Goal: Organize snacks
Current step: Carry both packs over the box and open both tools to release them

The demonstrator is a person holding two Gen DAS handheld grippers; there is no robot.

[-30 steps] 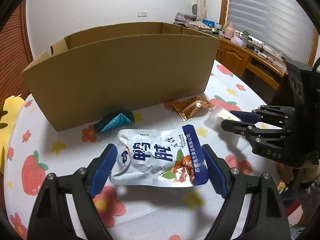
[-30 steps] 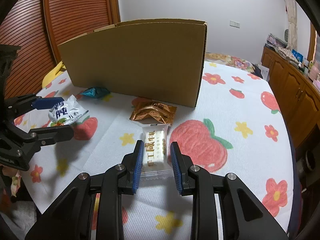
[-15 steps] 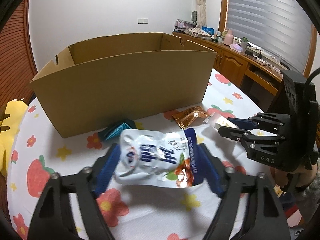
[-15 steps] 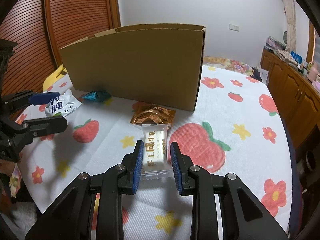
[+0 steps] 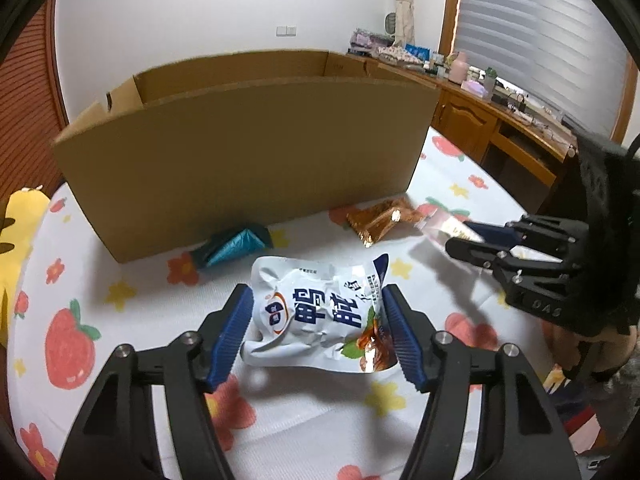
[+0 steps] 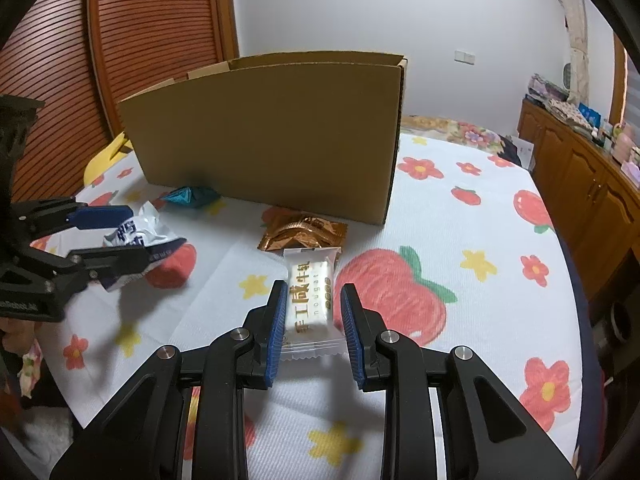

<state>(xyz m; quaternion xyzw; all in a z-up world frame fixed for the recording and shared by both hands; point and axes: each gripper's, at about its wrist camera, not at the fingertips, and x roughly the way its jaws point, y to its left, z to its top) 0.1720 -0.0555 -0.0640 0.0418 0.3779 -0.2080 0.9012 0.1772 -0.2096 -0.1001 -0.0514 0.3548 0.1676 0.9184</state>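
Observation:
My left gripper (image 5: 318,320) is shut on a white and blue snack pouch (image 5: 320,316) and holds it above the tablecloth; the pouch also shows in the right wrist view (image 6: 138,236). My right gripper (image 6: 314,312) is shut on a white nougat bar (image 6: 310,300), also lifted; it shows in the left wrist view (image 5: 444,228). An open cardboard box (image 5: 240,160) stands behind, also in the right wrist view (image 6: 272,140). A gold packet (image 6: 302,234) and a teal packet (image 6: 188,196) lie in front of the box.
The round table has a white cloth with fruit and flower prints (image 6: 460,280). A yellow object (image 5: 16,224) sits at the left edge. A wooden cabinet with clutter (image 5: 480,112) stands beyond the table on the right.
My left gripper closed on the pouch and lifted it off the cloth. My right gripper rose with the nougat bar. The box top edge sits lower in both views.

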